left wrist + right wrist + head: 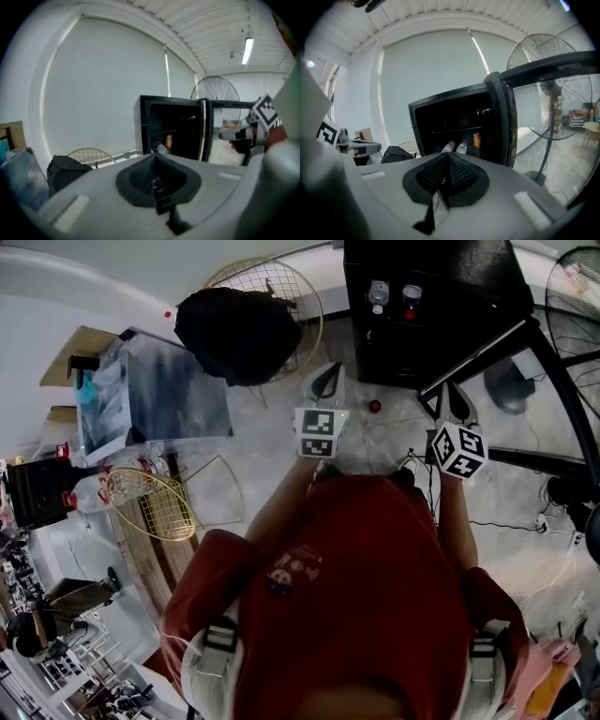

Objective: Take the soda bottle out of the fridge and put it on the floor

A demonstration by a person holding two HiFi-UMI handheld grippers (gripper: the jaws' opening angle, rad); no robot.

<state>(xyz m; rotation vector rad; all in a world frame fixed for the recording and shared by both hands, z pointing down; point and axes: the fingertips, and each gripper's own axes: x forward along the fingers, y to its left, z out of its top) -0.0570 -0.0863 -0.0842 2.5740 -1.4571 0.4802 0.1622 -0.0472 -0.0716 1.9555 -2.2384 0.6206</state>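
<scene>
Both left gripper (154, 154) and right gripper (446, 155) pressed together, ribbed black rubber, boxy black fridge (459, 117) open, clear bottles (462, 147) inside

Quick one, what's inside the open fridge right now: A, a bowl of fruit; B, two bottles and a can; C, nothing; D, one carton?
B: the right gripper view shows two bottles beside a can in the fridge.

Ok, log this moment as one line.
phase: pre-reach | fridge: open | bottles: inside | left gripper: shut, empty | right gripper: shut, empty
</scene>
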